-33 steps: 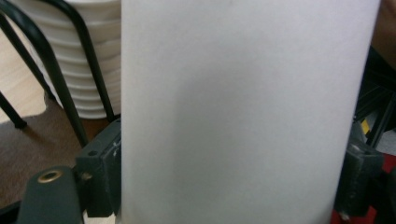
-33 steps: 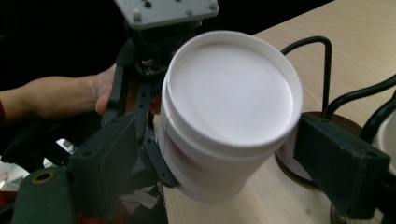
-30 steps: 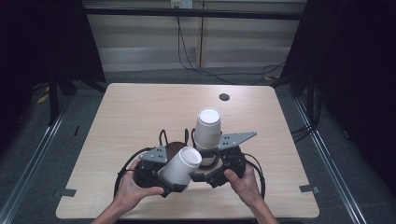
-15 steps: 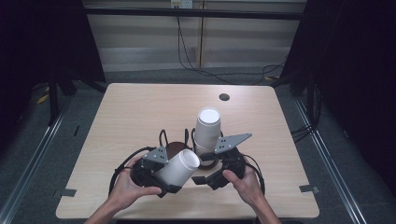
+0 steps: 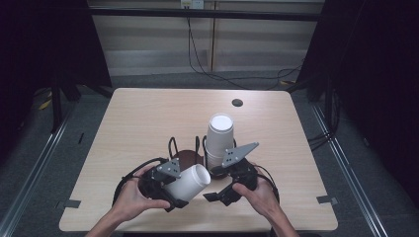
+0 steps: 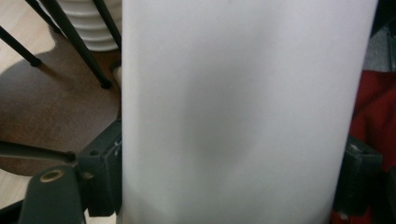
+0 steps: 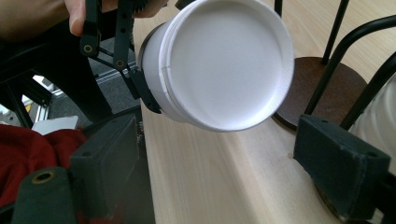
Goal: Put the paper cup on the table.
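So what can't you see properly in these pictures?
- Inside of the held white cup: the right gripper view shows its closed bottom; the left gripper view is mostly its blurred side.
- How many cups are in the cup stack: too small in the high view, cut off at the edge elsewhere.
- The brown holder base: partly hidden by cups and the left tongs.
- The right tongs hold nothing.

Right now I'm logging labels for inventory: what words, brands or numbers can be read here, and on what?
None can be read. The white cup in the left gripper is plain, as is the stack of cups in the wire holder; the table bears no print.
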Action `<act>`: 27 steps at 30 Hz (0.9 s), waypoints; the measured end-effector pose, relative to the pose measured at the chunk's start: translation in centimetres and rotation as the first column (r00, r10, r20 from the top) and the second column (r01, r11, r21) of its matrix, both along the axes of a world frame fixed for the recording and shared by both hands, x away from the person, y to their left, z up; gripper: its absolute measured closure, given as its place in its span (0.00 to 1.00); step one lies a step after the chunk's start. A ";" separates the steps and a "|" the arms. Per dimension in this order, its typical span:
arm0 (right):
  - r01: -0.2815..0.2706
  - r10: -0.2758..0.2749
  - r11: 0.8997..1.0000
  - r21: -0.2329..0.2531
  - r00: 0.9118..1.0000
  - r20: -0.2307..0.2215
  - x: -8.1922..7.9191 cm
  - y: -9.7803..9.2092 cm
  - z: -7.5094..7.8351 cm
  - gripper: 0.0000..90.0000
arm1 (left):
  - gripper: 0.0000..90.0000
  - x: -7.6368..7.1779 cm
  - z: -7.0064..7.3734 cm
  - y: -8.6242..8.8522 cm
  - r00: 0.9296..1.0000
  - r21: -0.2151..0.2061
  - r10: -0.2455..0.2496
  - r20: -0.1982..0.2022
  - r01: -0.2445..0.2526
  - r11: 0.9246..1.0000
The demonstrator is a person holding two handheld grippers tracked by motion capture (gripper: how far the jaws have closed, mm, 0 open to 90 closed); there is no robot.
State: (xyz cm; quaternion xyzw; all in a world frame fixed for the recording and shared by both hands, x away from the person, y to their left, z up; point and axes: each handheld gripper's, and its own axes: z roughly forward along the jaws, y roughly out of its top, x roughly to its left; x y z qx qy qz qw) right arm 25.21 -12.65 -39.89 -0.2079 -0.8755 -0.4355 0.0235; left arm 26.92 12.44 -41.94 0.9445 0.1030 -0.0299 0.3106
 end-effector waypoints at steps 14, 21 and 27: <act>-0.110 0.107 0.992 -0.058 0.993 -0.051 0.0 -0.4 -0.6 0.20 | 0.19 0.7 1.2 -0.7 1.000 0.117 -0.020 -0.009 0.021 0.993; -0.131 0.124 0.985 -0.114 0.990 -0.065 0.9 0.1 -0.9 0.17 | 0.19 0.9 1.9 -1.6 0.998 0.208 -0.045 0.039 0.036 0.978; -0.161 0.153 0.974 -0.158 0.986 -0.062 1.3 0.4 -1.3 0.17 | 0.19 1.1 1.8 -2.1 0.999 0.228 -0.045 0.031 0.037 0.973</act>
